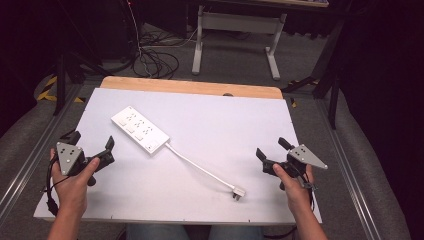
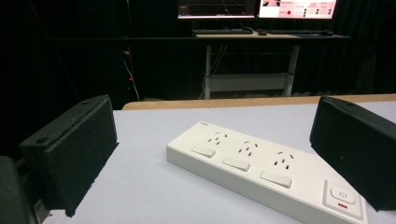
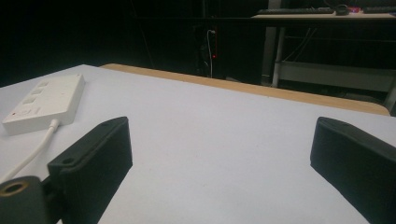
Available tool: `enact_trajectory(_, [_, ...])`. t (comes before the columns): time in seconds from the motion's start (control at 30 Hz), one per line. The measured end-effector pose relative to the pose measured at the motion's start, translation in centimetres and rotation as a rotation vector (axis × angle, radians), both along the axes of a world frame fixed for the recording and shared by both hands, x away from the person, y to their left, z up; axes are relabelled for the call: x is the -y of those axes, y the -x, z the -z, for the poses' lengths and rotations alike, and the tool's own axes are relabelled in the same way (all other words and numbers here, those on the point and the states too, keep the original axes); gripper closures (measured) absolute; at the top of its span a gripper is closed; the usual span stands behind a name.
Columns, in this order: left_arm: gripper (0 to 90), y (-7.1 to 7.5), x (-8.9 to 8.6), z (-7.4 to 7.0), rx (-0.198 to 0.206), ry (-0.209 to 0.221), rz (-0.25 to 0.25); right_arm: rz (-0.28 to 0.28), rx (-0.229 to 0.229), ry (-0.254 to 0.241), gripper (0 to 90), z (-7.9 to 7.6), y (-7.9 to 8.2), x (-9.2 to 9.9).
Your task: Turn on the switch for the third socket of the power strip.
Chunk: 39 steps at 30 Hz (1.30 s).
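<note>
Both claws released and empty, left claw (image 1: 92, 142) low at the near-left of the counter (image 1: 225, 125) and aimed at the white power strip (image 1: 139, 129) lying flat just ahead, right claw (image 1: 272, 150) well apart, likely readying for its plug (image 1: 238, 192).

So the table (image 1: 210, 150) is basically a big white board with a strip of light wood showing along the far edge. The only stuff lying on it is a white power strip (image 1: 139, 129) sitting at an angle in the far-left part, three sockets plus a switch at one end. Its white cord (image 1: 197, 166) runs off toward the near right and ends in a plug (image 1: 239, 192) flat on the board.
</note>
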<state>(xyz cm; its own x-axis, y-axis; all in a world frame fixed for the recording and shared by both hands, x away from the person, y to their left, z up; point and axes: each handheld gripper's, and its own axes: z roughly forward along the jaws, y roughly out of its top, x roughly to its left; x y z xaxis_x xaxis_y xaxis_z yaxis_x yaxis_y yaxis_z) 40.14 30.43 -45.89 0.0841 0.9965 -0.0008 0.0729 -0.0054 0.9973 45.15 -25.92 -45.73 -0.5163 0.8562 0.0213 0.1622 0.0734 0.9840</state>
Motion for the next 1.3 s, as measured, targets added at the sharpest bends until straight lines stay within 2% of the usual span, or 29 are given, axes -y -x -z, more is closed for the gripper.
enact_trajectory(0.37, [1.3, 0.28, -0.19, -0.01, 0.004, -0.001, -0.01, 0.001, -0.002, 0.001, 6.0, 0.06, -0.28, -0.03])
enact_trajectory(0.83, [3.6, -0.18, 0.12, -0.05, 0.021, -0.007, -0.032, 0.01, -0.006, 0.001, 6.0, 0.11, -0.17, 0.16])
enact_trajectory(0.97, [6.3, -0.18, 0.15, -0.09, 0.027, -0.007, -0.045, 0.011, -0.008, -0.001, 6.1, 0.15, -0.16, 0.21])
enact_trajectory(1.0, [8.4, -0.18, 0.11, -0.16, 0.025, 0.017, -0.053, 0.011, -0.011, -0.001, 6.1, 0.18, -0.18, 0.19])
enact_trajectory(1.3, [12.2, -0.06, -0.14, -0.18, 0.032, 0.017, -0.072, 0.007, -0.019, 0.006, 6.2, 0.27, -0.27, 0.1])
